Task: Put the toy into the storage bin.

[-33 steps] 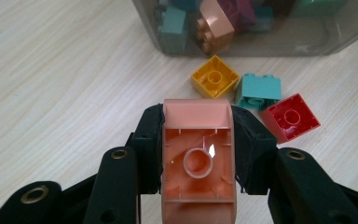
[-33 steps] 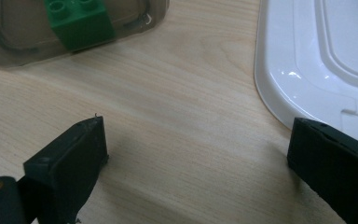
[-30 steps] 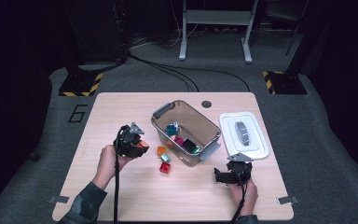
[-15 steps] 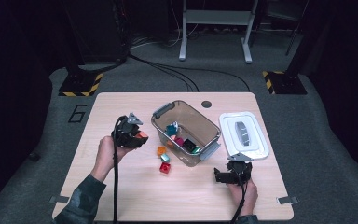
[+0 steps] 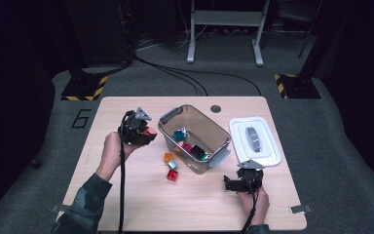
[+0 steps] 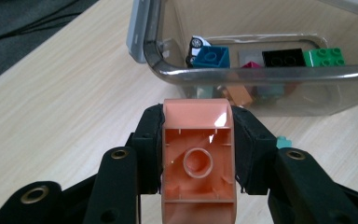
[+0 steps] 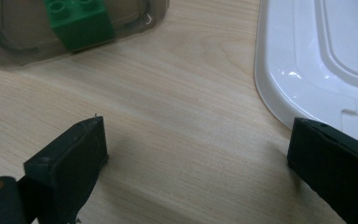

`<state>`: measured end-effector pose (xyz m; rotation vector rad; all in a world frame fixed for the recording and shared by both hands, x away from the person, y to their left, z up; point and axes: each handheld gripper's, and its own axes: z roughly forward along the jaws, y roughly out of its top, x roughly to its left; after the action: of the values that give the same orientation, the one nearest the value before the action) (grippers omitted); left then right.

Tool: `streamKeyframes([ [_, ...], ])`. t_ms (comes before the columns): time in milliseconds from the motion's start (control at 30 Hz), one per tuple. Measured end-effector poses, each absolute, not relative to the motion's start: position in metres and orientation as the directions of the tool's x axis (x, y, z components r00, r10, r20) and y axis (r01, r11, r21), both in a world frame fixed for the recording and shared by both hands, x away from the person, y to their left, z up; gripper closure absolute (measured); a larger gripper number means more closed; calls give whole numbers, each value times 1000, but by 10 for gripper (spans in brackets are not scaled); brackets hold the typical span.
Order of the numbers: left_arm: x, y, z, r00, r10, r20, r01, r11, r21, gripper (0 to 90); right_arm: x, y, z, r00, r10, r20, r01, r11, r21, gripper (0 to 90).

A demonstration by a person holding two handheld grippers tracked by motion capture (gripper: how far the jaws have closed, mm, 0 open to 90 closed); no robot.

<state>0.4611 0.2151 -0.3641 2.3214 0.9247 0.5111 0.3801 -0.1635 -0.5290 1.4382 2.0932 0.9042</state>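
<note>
Salmon-pink plastic building brick, hollow underside facing the camera in the left gripper view, sits clamped between the two black pads of the left gripper; both pads press flat on its side walls. In the high view that gripper is lifted above the left half of the pale wooden desk, just left of the clear plastic storage bin, with the pink brick showing at its tip.

The bin stands near the middle of the desk, lid off. Inside, through the wall in the left gripper view: a teal brick, a black brick, a green brick, a small grey piece, others too blurred by the wall to tell.

White plastic bin lid with a grey handle lies flat toward the desk's right edge, just beside the bin.

On the bare desk in front of the bin: a small orange brick, a small mint-green brick, a red brick, close together.

Right gripper rests low near the desk's front edge, by the lid's near corner. Its jaws stand wide apart with only desk between them in the right gripper view; the lid's rim lies by one of them.
</note>
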Motion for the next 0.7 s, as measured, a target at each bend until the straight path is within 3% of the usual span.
streamKeyframes([
  [700, 488, 189, -344, 703, 691, 166, 456, -618, 641, 585, 380, -164, -529, -361, 933, 6, 643, 244, 726, 40],
])
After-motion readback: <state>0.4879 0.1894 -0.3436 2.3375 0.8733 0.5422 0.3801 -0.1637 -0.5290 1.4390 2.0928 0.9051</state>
